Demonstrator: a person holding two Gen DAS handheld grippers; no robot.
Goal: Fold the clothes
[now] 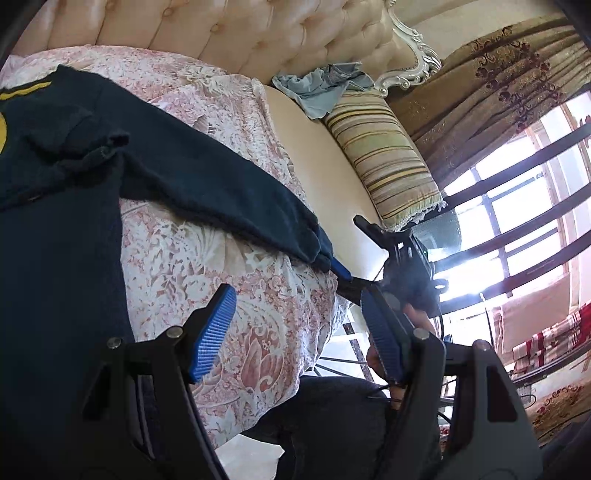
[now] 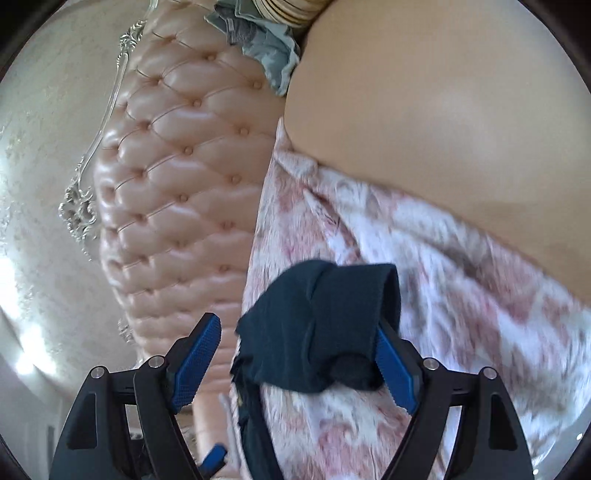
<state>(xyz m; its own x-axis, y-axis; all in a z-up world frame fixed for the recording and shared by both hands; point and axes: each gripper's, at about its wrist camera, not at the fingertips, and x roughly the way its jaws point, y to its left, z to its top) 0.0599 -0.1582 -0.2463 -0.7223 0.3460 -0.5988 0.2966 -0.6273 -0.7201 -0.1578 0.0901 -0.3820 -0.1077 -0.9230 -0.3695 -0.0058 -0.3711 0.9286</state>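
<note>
A dark navy sweater with a yellow stripe lies spread on the pink floral bedspread. Its long sleeve stretches right toward the bed's edge. My left gripper is open and empty, hovering over the bedspread near the sweater's body. My right gripper is open; the sleeve cuff lies draped over its right finger, with the left finger clear. In the left wrist view the right gripper shows at the sleeve's end.
A tufted cream headboard stands behind the bed. A striped pillow and a crumpled light-blue garment lie on bare mattress. A barred window and brown curtain are at right.
</note>
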